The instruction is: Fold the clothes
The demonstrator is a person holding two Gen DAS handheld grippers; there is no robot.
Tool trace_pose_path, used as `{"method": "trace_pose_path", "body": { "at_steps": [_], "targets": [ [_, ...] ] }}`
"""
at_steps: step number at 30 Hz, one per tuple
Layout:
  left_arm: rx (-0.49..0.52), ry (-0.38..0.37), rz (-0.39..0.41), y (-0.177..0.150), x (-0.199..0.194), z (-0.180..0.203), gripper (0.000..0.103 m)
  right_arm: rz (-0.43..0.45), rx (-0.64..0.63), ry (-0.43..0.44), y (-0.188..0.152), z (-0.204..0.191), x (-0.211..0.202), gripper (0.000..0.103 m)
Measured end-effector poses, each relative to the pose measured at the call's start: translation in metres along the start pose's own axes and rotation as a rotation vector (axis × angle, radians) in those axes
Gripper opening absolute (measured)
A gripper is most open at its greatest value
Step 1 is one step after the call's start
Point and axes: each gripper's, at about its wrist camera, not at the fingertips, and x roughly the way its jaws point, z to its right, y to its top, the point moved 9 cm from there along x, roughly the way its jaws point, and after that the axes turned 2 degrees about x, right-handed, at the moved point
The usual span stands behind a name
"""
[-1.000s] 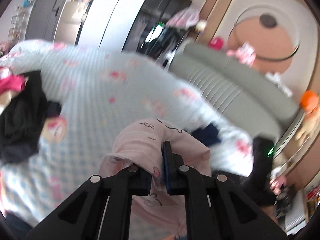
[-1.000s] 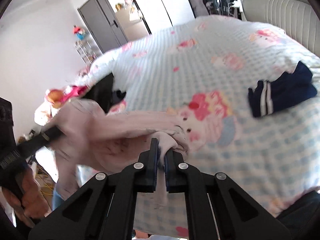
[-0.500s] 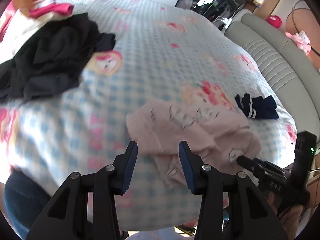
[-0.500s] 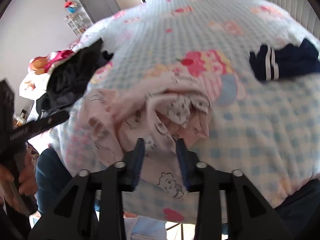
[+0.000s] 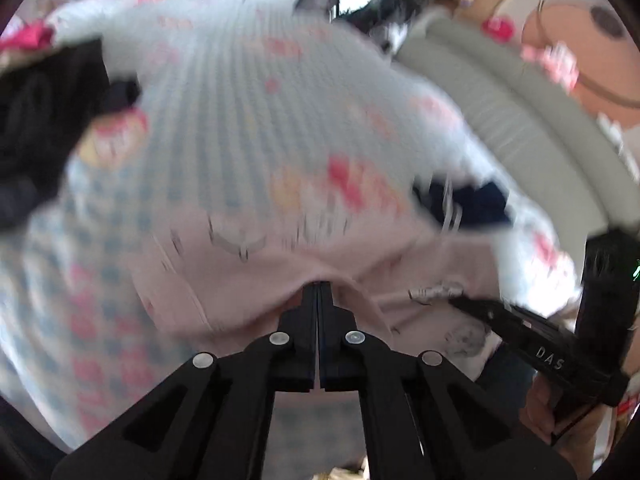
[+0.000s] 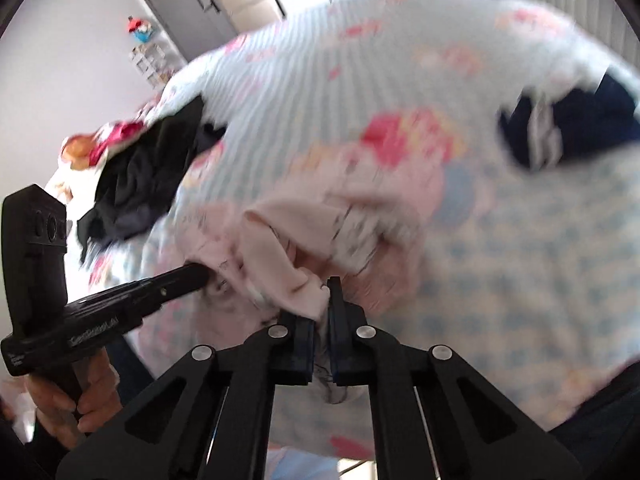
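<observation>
Left wrist view showed my left gripper [image 5: 319,286] pinched on the pink garment's [image 5: 256,264] near edge on the bed [image 5: 240,112], while my right gripper [image 6: 322,300] clamped another fold.

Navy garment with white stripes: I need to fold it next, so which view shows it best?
The right wrist view. The navy garment shows there larger, with its stripes and outline readable despite blur, lying on the bed at upper right. The left wrist view shows it smaller, more smeared, beyond the pink garment.
</observation>
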Motion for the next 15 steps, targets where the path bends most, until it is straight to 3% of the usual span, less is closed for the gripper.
{"method": "trace_pose_path", "body": {
  "at_steps": [3,5,7,9,10,11,12,13,15],
  "targets": [
    [0.016,0.058,0.129,0.041,-0.034,-0.005,0.000,0.097,0.011,-0.032,0.033,0.010,-0.035,0.003],
    [0.021,0.084,0.170,0.059,-0.054,-0.013,0.000,0.166,0.015,-0.049,0.052,0.014,-0.059,0.003],
    [0.010,0.010,0.130,0.058,-0.054,-0.012,0.001,0.234,0.023,-0.034,0.068,0.014,-0.084,0.003],
    [0.024,-0.074,0.038,0.038,-0.039,-0.001,0.006,0.271,0.029,-0.021,0.074,0.014,-0.099,0.003],
    [0.048,-0.095,-0.004,0.027,-0.031,0.007,0.019,0.284,0.030,-0.009,0.074,0.013,-0.106,0.003],
    [0.107,-0.073,-0.040,0.012,-0.019,0.018,0.047,0.293,0.034,-0.009,0.073,0.013,-0.111,0.003],
    [0.157,-0.059,-0.071,0.000,-0.008,0.029,0.061,0.296,0.030,-0.009,0.071,0.013,-0.113,0.003],
    [0.184,-0.064,-0.095,-0.010,0.002,0.036,0.070,0.278,0.020,-0.012,0.069,0.013,-0.111,0.003],
    [0.224,-0.023,-0.148,-0.026,0.031,0.045,0.070,0.215,0.004,-0.016,0.059,0.015,-0.099,0.004]
  ]
}}
